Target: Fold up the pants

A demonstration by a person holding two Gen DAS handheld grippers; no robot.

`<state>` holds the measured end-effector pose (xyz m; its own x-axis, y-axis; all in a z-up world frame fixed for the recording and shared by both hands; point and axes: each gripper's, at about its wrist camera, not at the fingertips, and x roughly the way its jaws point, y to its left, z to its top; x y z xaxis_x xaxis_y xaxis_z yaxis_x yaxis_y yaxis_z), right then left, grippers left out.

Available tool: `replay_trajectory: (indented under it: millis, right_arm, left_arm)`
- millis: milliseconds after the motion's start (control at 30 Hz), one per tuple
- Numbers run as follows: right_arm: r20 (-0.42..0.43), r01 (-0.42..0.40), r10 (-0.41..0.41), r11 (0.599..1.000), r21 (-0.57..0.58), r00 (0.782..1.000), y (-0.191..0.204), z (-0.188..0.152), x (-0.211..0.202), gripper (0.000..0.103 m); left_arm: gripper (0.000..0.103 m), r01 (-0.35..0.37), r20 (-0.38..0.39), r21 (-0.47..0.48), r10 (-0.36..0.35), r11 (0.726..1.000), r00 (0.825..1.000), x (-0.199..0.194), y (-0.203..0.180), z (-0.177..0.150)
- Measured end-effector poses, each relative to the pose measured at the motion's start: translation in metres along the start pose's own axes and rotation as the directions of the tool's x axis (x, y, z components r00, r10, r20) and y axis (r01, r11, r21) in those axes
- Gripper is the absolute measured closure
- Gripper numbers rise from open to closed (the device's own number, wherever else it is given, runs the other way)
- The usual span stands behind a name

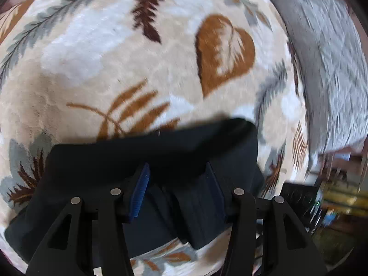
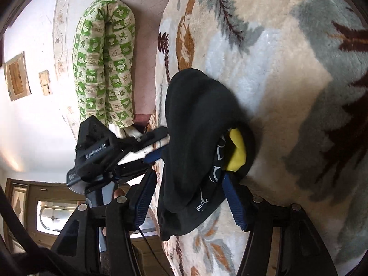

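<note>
Left tool (image 1: 177, 184): its blue-padded fingers stand apart, with the black pants (image 1: 161, 147) bunched between and over them; whether they pinch the cloth I cannot tell. Right tool (image 2: 188, 195) likewise straddles the pants (image 2: 195, 119), fingers spread wide, not pinching. The bundle lies on the leaf-patterned blanket (image 1: 103, 46), a yellow inner patch (image 2: 235, 149) showing at about 2 o'clock of the right tool. Judgement: a late fold is being settled; next, flatten the stack and draw both tools clear without dragging it.
</note>
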<state>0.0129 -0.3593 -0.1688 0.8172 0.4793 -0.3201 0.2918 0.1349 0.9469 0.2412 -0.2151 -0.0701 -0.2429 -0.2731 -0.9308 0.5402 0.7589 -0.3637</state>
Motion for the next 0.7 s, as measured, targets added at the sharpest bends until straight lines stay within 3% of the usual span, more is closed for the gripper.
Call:
replay_trajectory:
  millis: [167,233,367,433,467,500,533,700]
  right_arm:
    - [0.003,-0.015,0.015,1.0,-0.016,1.0,0.003,0.0,0.002,0.039]
    - [0.001,-0.02,0.02,1.0,-0.018,1.0,0.003,0.0,0.0,0.038]
    - [0.031,-0.027,0.027,0.999,-0.017,0.999,0.004,-0.001,0.0,0.037]
    - [0.04,-0.037,0.038,0.999,-0.005,0.998,0.002,-0.001,-0.001,0.048]
    - [0.048,-0.05,0.05,0.999,0.002,0.998,0.001,-0.001,-0.001,0.053]
    - [0.039,-0.045,0.045,0.999,0.009,0.998,-0.001,-0.001,0.0,0.071]
    - [0.033,-0.038,0.037,0.999,0.026,0.999,-0.003,0.0,0.002,0.085]
    - [0.046,-0.047,0.045,0.998,0.051,0.998,-0.009,-0.002,0.005,0.089]
  left_arm:
    - [0.051,0.027,-0.053,0.06,-0.024,0.998,0.998,0.011,-0.005,-0.008]
    - [0.045,0.09,-0.058,0.026,-0.088,0.996,0.994,0.009,0.004,-0.009]
    - [0.045,0.169,-0.022,-0.035,-0.17,0.985,0.985,0.004,0.016,-0.006]
    - [0.049,0.164,-0.005,-0.047,-0.164,0.985,0.986,0.001,0.02,-0.007]
    - [0.059,0.143,0.0,-0.047,-0.143,0.989,0.99,0.001,0.02,-0.008]
    - [0.07,0.115,0.001,-0.049,-0.115,0.992,0.993,0.002,0.019,-0.009]
    - [0.07,0.097,0.006,-0.052,-0.097,0.994,0.995,0.003,0.019,-0.01]
    - [0.082,0.083,0.071,-0.043,-0.079,0.996,0.994,-0.004,0.015,-0.016]
